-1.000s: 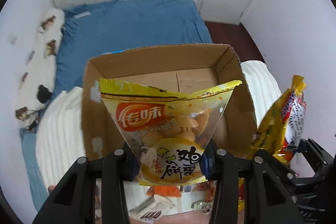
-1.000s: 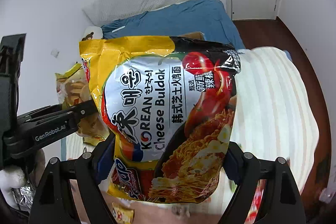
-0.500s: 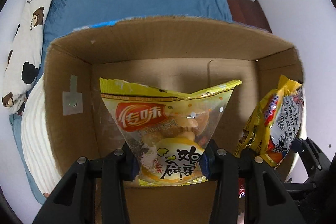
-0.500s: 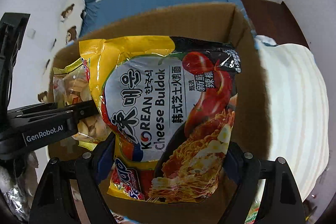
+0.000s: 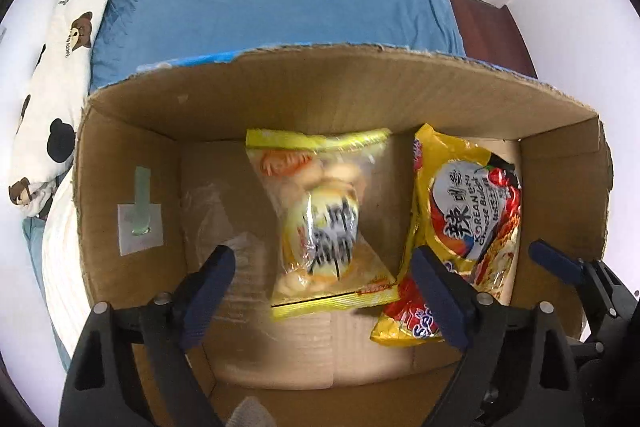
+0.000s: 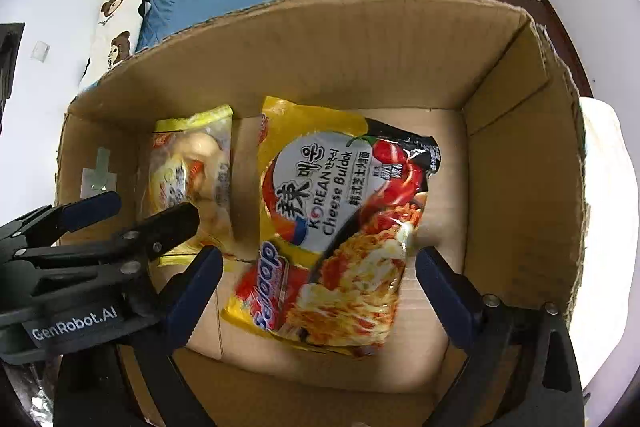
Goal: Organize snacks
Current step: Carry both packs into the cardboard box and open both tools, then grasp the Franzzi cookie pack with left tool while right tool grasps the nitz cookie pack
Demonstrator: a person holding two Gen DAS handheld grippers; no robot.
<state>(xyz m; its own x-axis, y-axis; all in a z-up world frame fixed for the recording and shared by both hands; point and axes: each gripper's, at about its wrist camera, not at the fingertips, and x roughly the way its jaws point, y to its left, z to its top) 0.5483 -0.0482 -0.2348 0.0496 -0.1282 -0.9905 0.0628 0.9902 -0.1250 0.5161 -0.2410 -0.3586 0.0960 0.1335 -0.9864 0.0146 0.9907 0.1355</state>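
Left wrist view: the left tongs (image 5: 322,277) spreading, touching nothing, above a biscuit bag (image 5: 320,223) lying in the cardboard box (image 5: 320,87); right wrist view: the right tongs (image 6: 318,281) likewise widening, empty, over a noodle packet (image 6: 336,223) on the box floor

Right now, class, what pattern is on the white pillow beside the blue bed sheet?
Brown and black bear faces on the white pillow, clearest in the left wrist view.

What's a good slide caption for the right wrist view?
Right gripper opening above the noodle packet lying in the cardboard box.
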